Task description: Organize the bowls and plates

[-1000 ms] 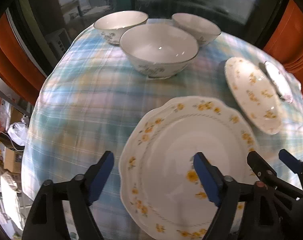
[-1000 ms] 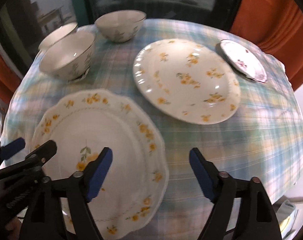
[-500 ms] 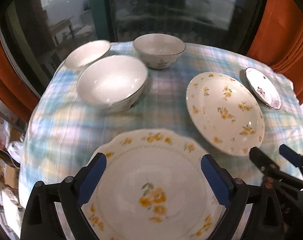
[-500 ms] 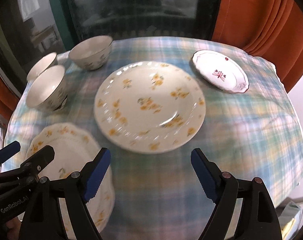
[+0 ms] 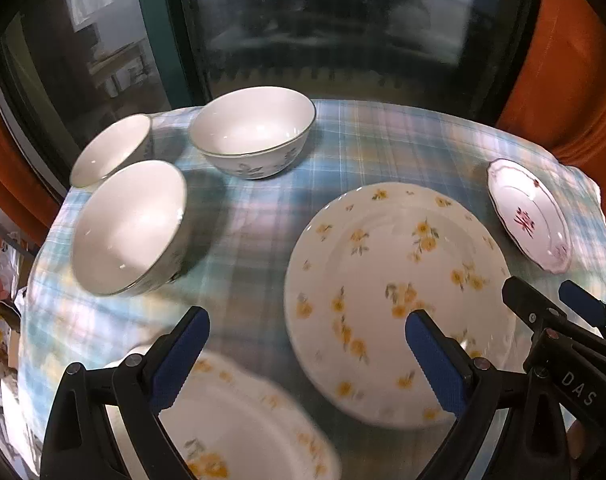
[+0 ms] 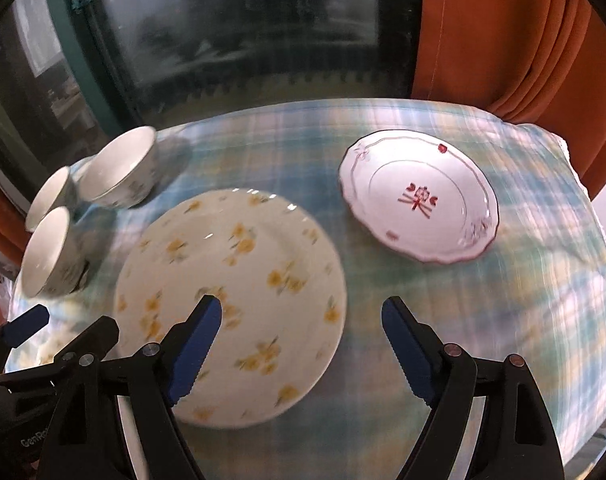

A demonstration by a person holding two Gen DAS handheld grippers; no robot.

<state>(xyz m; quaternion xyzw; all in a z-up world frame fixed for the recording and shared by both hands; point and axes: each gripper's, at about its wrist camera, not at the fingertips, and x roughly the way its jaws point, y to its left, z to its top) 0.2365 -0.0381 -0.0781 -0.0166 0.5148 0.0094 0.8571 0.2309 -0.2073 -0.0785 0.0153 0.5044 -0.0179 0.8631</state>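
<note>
Three white bowls stand at the table's far left: one [image 5: 131, 228], one [image 5: 111, 150] and one [image 5: 255, 132]. A round yellow-flowered plate [image 5: 399, 280] lies mid-table and also shows in the right wrist view [image 6: 231, 300]. A scalloped yellow-flowered plate [image 5: 239, 424] lies under my left gripper [image 5: 307, 356], which is open and empty. A small red-patterned plate [image 6: 419, 200] lies far right. My right gripper [image 6: 299, 344] is open and empty, above the round plate's right edge.
The round table [image 6: 503, 320] has a blue plaid cloth. Dark windows stand behind it, with orange curtains [image 6: 503, 40] at the right. My right gripper's fingers [image 5: 543, 312] show at the right in the left wrist view.
Both grippers have swung to the right and pulled back from the scalloped plate. The round plate and the red-patterned plate now sit nearer the middle of both views. Both stay open.
</note>
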